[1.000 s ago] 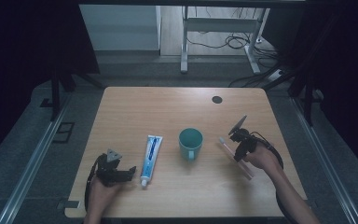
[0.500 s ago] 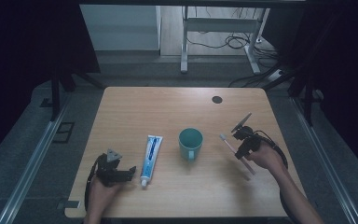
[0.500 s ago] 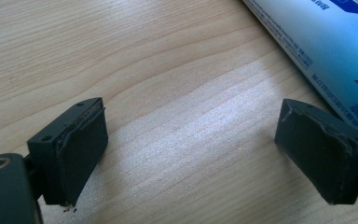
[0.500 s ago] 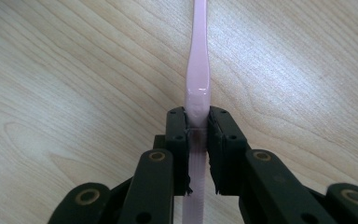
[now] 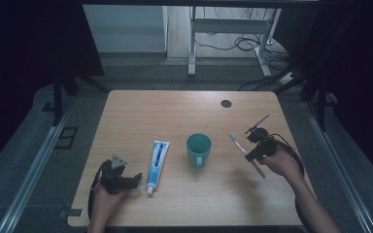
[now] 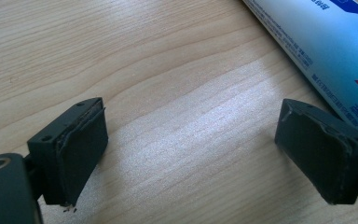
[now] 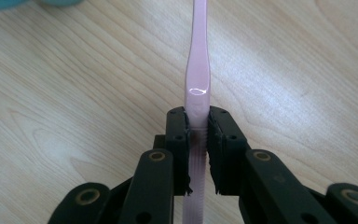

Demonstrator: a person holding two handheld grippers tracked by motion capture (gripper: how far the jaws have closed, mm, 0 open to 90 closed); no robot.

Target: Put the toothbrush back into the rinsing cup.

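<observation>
right gripper (image 5: 249,145): held above the right side of the table, clamped tight on the pink toothbrush; in the right gripper view (image 7: 198,140) the two black jaws press on the handle from either side.
pink toothbrush (image 5: 245,154): up off the wood, slanted, bristle end toward the cup and the tail of the handle poking out past the person's right hand; in the right gripper view the handle (image 7: 196,79) runs straight up out of the jaws.
bristle head (image 5: 232,137): pale, just to the right of the cup, not touching it.
teal cup (image 5: 198,148): stands upright near the middle of the table, handle turned toward the near edge, between the toothpaste and the toothbrush.
toothpaste tube (image 5: 157,158): lies flat, left of the cup, cap end toward the near edge; blue and white with red print, seen up close in the left gripper view (image 6: 326,51).
left gripper (image 5: 126,180): low at the near left of the table, jaws spread wide with bare wood between them (image 6: 191,154); the tube lies just beside one jaw, not between them.
left hand (image 5: 108,196): wrapped round the gripper body, near the table's front edge.
table (image 5: 184,109): light wood, a small dark round spot toward the far right.
</observation>
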